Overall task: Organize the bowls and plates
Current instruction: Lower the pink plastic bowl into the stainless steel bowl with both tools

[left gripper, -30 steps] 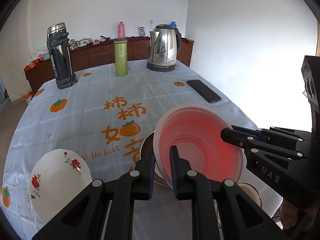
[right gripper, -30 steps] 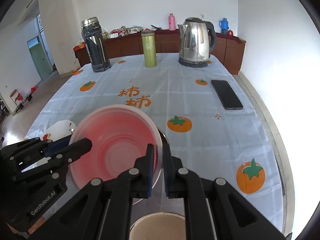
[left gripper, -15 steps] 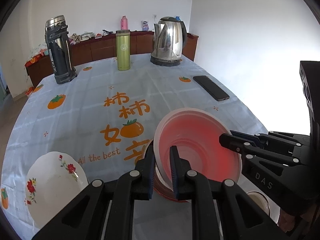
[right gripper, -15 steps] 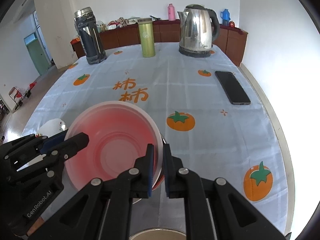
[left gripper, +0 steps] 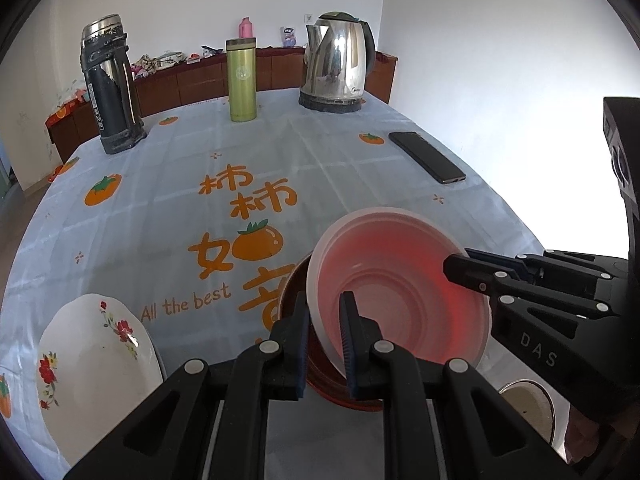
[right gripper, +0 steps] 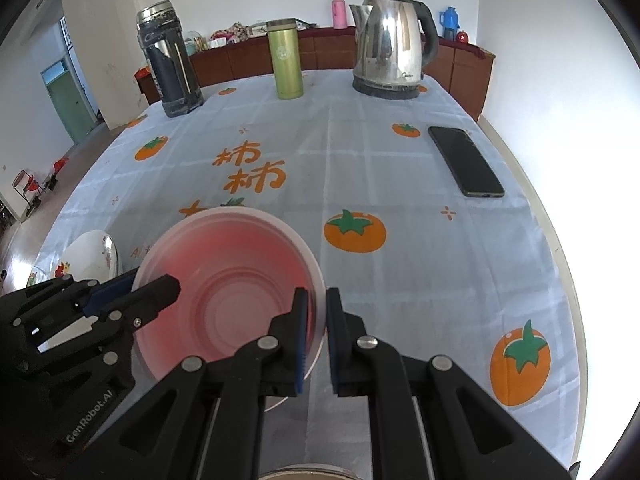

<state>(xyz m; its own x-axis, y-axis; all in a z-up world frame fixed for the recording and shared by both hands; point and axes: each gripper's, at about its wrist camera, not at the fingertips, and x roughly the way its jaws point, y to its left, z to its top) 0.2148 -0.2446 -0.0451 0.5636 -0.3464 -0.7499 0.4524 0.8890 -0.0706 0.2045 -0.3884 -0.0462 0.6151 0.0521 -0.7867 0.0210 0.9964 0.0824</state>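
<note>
Both grippers share one pink bowl [left gripper: 400, 300], each pinching an opposite side of its rim, and I think that is why it hangs so level: a thin translucent plastic bowl this wide would tip or flex if held from one edge only. The left gripper [left gripper: 325, 320] is clamped on the bowl's left rim, one pad inside the wall and one outside, and the right gripper [right gripper: 316, 320] is clamped on the right rim in the same way, its jaws nearly together because the wall is so thin. The bowl sits at the near edge of the table [right gripper: 400, 264], directly over a darker brown bowl [left gripper: 294, 288] whose rim peeks out on the left side beneath it, so the pink one looks meant to nest into it. Whether the two already touch I cannot tell. A white flowered plate [left gripper: 92, 364] lies on the near left, well apart from this stack, and a small cream-coloured dish [left gripper: 528, 408] shows at the near right, partly hidden behind the right gripper. At the far end stand a dark flask [left gripper: 110, 88], a green bottle [left gripper: 241, 80] and a steel kettle [left gripper: 338, 64], with a phone [right gripper: 466, 162] lying flat on the right, all out of the way of the crockery.
</note>
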